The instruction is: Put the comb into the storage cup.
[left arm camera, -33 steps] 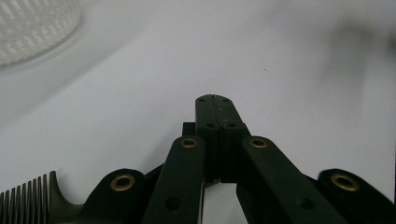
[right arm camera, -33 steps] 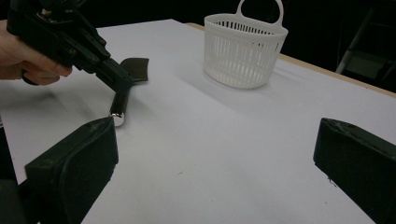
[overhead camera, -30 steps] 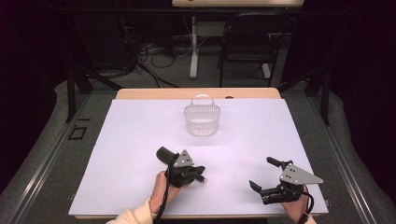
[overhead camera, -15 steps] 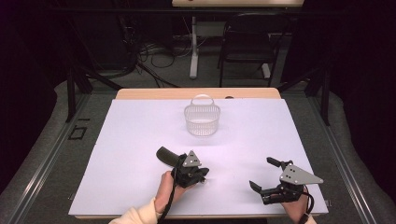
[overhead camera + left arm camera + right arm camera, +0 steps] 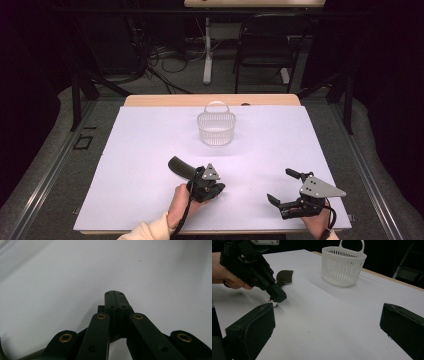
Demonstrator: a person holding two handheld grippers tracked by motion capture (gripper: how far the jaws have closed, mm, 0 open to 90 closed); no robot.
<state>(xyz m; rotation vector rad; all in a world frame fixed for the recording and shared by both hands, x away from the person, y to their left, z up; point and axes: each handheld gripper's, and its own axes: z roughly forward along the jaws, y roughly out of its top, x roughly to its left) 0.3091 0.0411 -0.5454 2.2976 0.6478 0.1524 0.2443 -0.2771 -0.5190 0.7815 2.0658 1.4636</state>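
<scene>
- White sheet [image 5: 150,150] covers the table; dark room behind, with cables and a chair.
- White plastic basket [image 5: 216,127] stands upright at centre-far, well apart from both grippers. Slotted walls, loop handle on the far rim.
- Left gripper [image 5: 216,189], near-centre: jaws pressed together, tip angled down at the sheet. Small shiny object [image 5: 272,303] right at the tip; can't tell what it is or whether it's gripped.
- Right gripper [image 5: 284,187], near-right: jaws wide apart, nothing between them, facing the left gripper and basket.
</scene>
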